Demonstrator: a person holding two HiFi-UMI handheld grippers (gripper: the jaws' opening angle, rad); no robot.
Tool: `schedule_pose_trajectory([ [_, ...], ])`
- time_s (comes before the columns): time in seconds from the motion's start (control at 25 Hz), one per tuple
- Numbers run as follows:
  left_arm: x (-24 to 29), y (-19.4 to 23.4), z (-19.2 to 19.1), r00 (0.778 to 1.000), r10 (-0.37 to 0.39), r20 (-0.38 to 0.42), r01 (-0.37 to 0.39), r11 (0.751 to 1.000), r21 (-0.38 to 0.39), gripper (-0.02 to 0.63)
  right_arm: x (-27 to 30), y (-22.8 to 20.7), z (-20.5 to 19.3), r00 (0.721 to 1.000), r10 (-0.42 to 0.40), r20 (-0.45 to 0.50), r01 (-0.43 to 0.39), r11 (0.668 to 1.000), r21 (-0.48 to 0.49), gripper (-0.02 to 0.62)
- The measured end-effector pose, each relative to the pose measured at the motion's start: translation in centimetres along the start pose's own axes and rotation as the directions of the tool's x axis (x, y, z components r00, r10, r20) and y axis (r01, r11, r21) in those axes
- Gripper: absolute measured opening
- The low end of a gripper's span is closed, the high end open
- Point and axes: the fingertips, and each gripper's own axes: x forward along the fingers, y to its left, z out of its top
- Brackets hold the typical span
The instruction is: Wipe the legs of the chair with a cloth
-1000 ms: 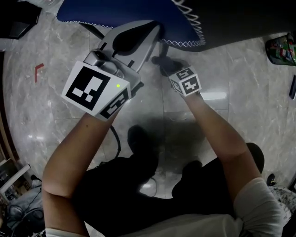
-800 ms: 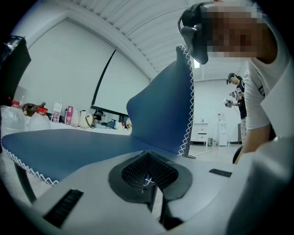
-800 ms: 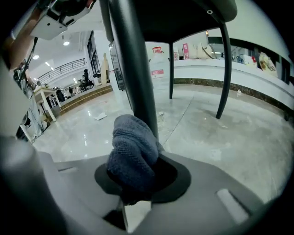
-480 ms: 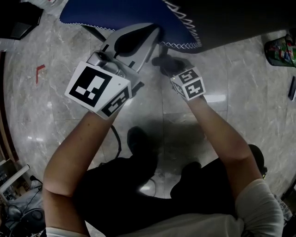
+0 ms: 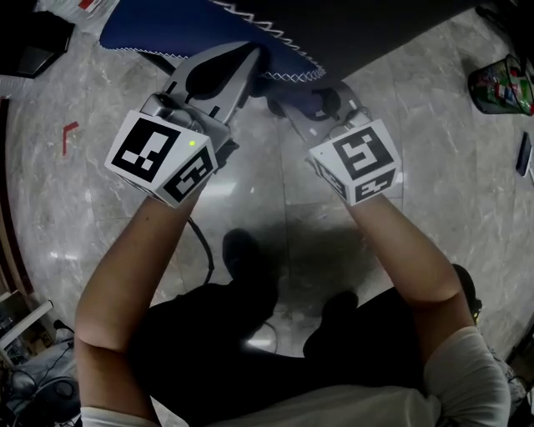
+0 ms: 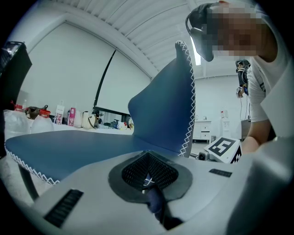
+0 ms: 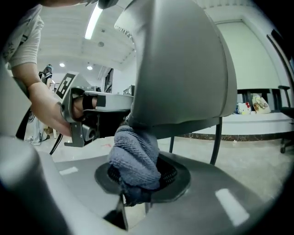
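The chair has a blue seat [image 5: 179, 25] with white stitching, a grey shell [image 7: 183, 69] underneath and thin black legs [image 7: 215, 140]. My left gripper [image 5: 249, 58] is shut on the seat's front edge; blue fabric [image 6: 154, 202] shows between its jaws, and the seat [image 6: 87, 147] and backrest [image 6: 167, 105] spread beyond them. My right gripper [image 5: 305, 105] is shut on a grey cloth [image 7: 136, 156], which looks like a dark wad [image 5: 294, 107] in the head view. The cloth bunches up against the shell's lower edge. It touches no leg.
Grey marble floor [image 5: 434, 125] lies all round. A green basket [image 5: 501, 83] of items stands at the far right, dark gear [image 5: 33, 37] at the top left, and cables and clutter [image 5: 25, 367] at the bottom left. A cable [image 5: 203, 246] trails near my feet.
My right gripper has risen with the cloth and now sits closer under the seat edge. The left gripper keeps its hold on the seat, shifted slightly left.
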Motion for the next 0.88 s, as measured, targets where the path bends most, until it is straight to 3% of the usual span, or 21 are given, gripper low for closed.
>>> schedule_pose_trajectory([
  [0.24, -0.1, 0.1, -0.1, 1.0, 0.004, 0.007, -0.004, 1.0, -0.022, 0.006, 0.8, -0.1, -3.1, 0.998, -0.025, 0.058, 0.027, 0.999, -0.034, 0.095],
  [0.44, -0.1, 0.5, -0.1, 1.0, -0.004, 0.027, 0.005, 1.0, -0.017, 0.006, 3.0, -0.6, -10.0, 1.0, -0.013, -0.026, 0.014, 1.0, 0.015, 0.1],
  [0.64, 0.0, 0.9, -0.4, 0.999, 0.007, 0.037, -0.005, 0.999, -0.048, 0.006, 4.8, -1.2, -14.5, 1.0, 0.001, -0.02, 0.0, 1.0, 0.027, 0.106],
  [0.8, 0.1, 0.8, -0.5, 0.999, -0.001, 0.034, 0.002, 0.999, -0.044, 0.006, 6.0, -1.4, -19.9, 0.989, 0.01, -0.15, -0.003, 0.999, 0.051, 0.104],
  [0.88, 0.0, 0.8, -0.6, 0.999, -0.003, 0.033, 0.005, 0.999, -0.046, 0.006, 6.5, -1.3, -24.4, 0.957, 0.033, -0.29, -0.001, 0.994, 0.11, 0.1],
])
